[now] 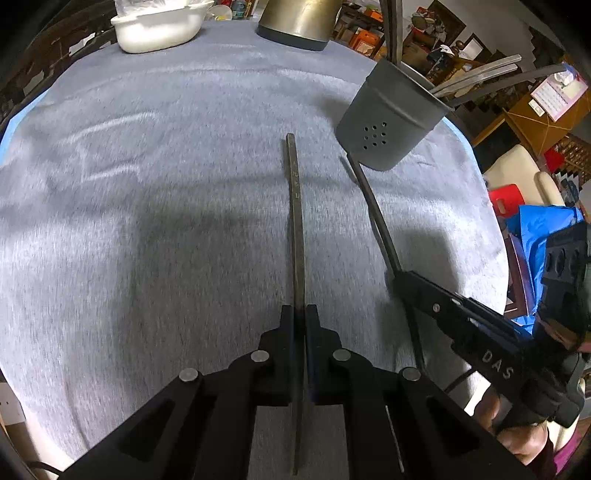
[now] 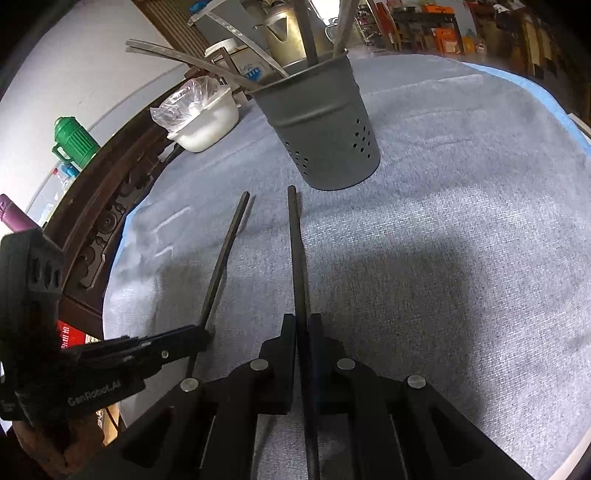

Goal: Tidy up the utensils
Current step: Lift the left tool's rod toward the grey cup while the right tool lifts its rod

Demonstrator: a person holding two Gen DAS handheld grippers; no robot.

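Both tongs (image 1: pixel 300 314) (image 2: pixel 303 321) clamp chopsticks (image 1: pixel 295 206) pointing toward the holder (image 2: pixel 321 125).

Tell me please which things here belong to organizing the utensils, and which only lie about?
Belong to the job:
- chopstick in the left claw
- chopstick in the right claw
- grey holder with utensils standing in it

Only lying about:
- white dish
- metal kettle
- green flask

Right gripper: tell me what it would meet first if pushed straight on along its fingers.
Probably the grey perforated metal utensil holder: the right gripper, shut on a dark thin chopstick, aims near its base, though depth is unclear.
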